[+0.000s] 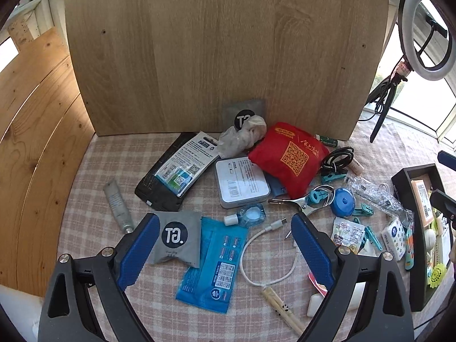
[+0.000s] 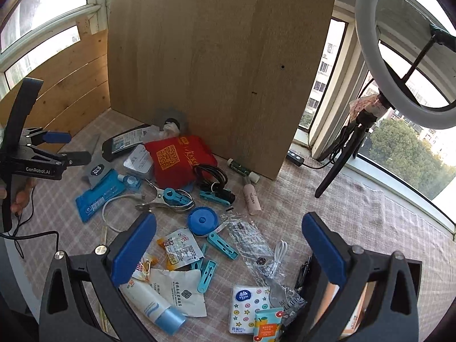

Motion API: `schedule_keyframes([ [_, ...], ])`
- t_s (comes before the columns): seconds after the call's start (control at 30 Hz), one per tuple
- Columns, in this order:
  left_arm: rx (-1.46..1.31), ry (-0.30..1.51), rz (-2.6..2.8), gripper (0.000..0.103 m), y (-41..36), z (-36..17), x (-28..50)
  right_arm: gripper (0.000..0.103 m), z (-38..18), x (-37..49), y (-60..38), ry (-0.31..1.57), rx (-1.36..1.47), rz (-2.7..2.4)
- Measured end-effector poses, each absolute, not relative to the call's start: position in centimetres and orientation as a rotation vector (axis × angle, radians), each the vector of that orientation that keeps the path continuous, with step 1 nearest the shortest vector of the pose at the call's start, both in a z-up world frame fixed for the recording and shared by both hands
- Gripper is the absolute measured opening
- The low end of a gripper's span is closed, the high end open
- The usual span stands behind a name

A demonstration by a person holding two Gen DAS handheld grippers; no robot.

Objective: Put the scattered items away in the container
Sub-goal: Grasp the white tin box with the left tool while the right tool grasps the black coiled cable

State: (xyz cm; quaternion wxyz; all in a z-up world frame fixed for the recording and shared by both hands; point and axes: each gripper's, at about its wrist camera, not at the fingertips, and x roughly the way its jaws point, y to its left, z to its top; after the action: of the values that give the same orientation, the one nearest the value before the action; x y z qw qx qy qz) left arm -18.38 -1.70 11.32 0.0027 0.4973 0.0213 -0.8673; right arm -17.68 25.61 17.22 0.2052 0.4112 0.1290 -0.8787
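Observation:
Scattered items cover a checked cloth. My left gripper [image 1: 225, 245] hangs open above a grey packet [image 1: 175, 236], a blue wipes pack [image 1: 213, 262] and a white cable [image 1: 265, 253]. Beyond lie a white tin [image 1: 242, 182], a black package [image 1: 173, 168], a red pouch [image 1: 290, 156] and a blue tape measure [image 1: 343, 201]. The black box [image 1: 419, 242] at the right holds several items. My right gripper [image 2: 229, 245] is open over sachets, clips and a tissue pack [image 2: 246, 307], its right finger above the black box [image 2: 414, 273]. The left gripper [image 2: 71, 146] shows open at the far left.
An upright wooden board [image 1: 222, 51] closes the back of the surface, and wooden panelling [image 1: 37, 142] lines the left. A ring light [image 2: 404, 57] on a tripod stands at the right by the window. A hand [image 2: 20, 196] holds the left gripper.

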Motion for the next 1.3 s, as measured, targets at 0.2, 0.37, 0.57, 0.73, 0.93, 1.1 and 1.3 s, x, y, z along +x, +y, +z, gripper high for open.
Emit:
schedule_keyframes([
  [0.2,1.631,0.058,-2.675,0.093,-0.8,8.2,-21.6,0.096,13.5,-22.1,24.1,0.331,1.217,-2.370],
  [0.37,1.681,0.013,-2.622,0.093,-0.7,5.4,-23.3,0.082,10.0,-25.5,22.6,0.359,1.289,-2.311],
  [0.57,1.702,0.073,-2.576,0.093,-1.3,3.7,-25.2,0.075,7.7,-27.9,21.2,0.406,1.297,-2.277],
  [0.73,1.745,0.066,-2.576,0.094,-0.3,2.8,-25.9,0.075,6.8,-28.7,20.4,0.426,1.284,-2.254],
  [0.93,1.812,0.003,-2.551,0.087,1.3,1.6,-26.4,0.055,6.1,-29.5,20.4,0.384,1.305,-2.207],
  [1.1,1.833,0.049,-2.532,0.072,1.8,1.0,-26.4,0.050,5.7,-30.2,20.7,0.365,1.315,-2.188],
  [1.3,1.827,0.048,-2.539,0.070,2.4,1.3,-25.3,0.044,6.0,-30.9,21.5,0.287,1.317,-2.149],
])
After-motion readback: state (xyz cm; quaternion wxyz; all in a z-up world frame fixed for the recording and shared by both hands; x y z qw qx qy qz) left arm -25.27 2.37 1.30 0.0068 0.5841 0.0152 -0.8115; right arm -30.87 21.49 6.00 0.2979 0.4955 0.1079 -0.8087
